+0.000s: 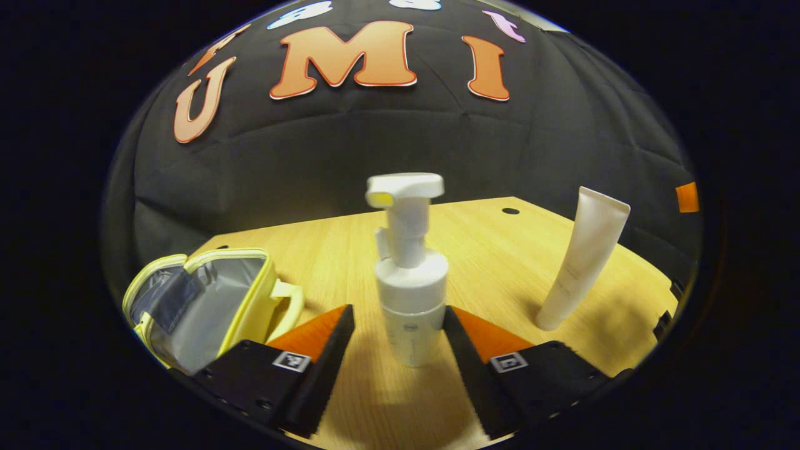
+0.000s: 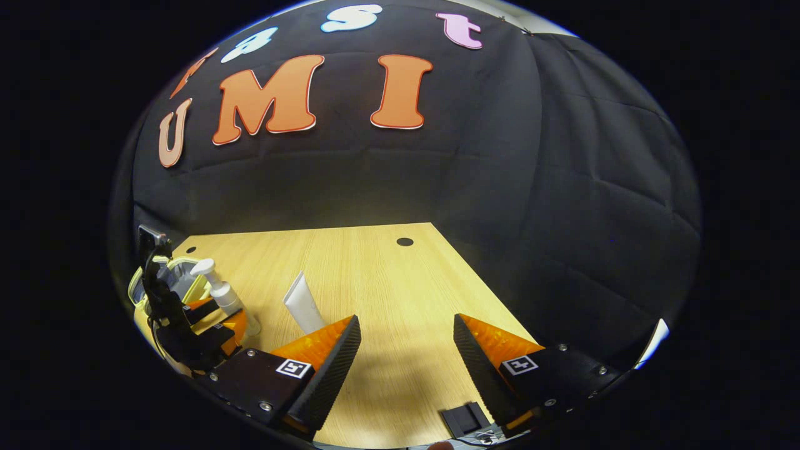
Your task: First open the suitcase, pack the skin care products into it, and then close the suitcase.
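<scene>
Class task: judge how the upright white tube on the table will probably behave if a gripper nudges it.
The tube stands on its narrow cap end and leans, so it will probably tip easily. Its smooth round body may roll once down. It looks like soft plastic, likely yielding to a squeeze.

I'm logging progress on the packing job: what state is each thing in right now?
Suitcase: open, lining showing, nothing seen packed inside.
Pump bottle: upright on the table, between the left gripper's fingers.
Tube: standing on its cap, leaning, untouched.
Left gripper: open around the pump bottle, not yet pressing.
Right gripper: open, holding nothing.
</scene>
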Tool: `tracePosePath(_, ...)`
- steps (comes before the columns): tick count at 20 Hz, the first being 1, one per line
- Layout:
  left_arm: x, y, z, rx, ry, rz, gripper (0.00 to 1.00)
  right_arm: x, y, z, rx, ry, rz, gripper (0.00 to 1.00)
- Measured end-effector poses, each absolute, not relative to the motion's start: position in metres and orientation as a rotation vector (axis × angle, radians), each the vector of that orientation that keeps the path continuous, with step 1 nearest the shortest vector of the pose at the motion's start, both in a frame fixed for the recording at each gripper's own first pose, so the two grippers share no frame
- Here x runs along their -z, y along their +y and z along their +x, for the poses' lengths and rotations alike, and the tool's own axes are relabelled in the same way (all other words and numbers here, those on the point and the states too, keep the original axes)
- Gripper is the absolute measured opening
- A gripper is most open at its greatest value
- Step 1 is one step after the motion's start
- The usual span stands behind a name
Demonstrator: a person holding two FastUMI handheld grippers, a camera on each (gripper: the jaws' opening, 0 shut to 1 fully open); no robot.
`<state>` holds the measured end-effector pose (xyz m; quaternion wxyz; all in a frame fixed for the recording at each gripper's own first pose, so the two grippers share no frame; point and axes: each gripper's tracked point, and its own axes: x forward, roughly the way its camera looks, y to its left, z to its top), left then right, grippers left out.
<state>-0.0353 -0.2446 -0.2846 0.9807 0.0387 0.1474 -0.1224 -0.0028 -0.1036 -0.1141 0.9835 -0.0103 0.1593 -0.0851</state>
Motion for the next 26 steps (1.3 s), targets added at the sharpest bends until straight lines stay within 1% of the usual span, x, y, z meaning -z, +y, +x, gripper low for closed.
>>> tracePosePath(1,0.290,-0.249,-0.026,0.249,0.292,0.091,0.74,0.115,-0.100,-0.001,0.167,0.323,-0.020,0.95)
tracePosePath(2,0.283,-0.250,-0.031,0.266,0.288,0.093,0.61,0.116,-0.097,0.000,0.163,0.325,-0.019,0.95)
tracePosePath(4,0.281,-0.249,-0.030,0.265,0.309,0.074,0.59,0.118,-0.091,0.001,0.149,0.325,-0.025,0.95)
tracePosePath(5,0.282,-0.247,-0.031,0.268,0.322,0.068,0.60,0.119,-0.087,0.002,0.141,0.327,-0.029,0.95)
tracePosePath(6,0.281,-0.246,-0.032,0.270,0.331,0.064,0.57,0.118,-0.083,0.002,0.133,0.326,-0.029,0.95)
tracePosePath(11,0.258,-0.232,-0.044,0.286,0.346,0.041,0.57,0.111,-0.059,0.005,0.093,0.308,-0.011,0.95)
tracePosePath(15,0.233,-0.213,-0.059,0.303,0.380,-0.018,0.58,0.107,-0.030,0.009,0.036,0.296,-0.006,0.95)
tracePosePath(18,0.216,-0.192,-0.074,0.287,0.398,-0.054,0.57,0.109,-0.008,0.015,-0.001,0.289,-0.020,0.95)
tracePosePath(22,0.200,-0.165,-0.089,0.264,0.398,-0.041,0.57,0.133,0.013,0.032,-0.036,0.317,-0.068,0.95)
tracePosePath(26,0.187,-0.137,-0.097,0.228,0.404,-0.069,0.57,0.176,0.016,0.052,-0.048,0.386,-0.110,0.96)
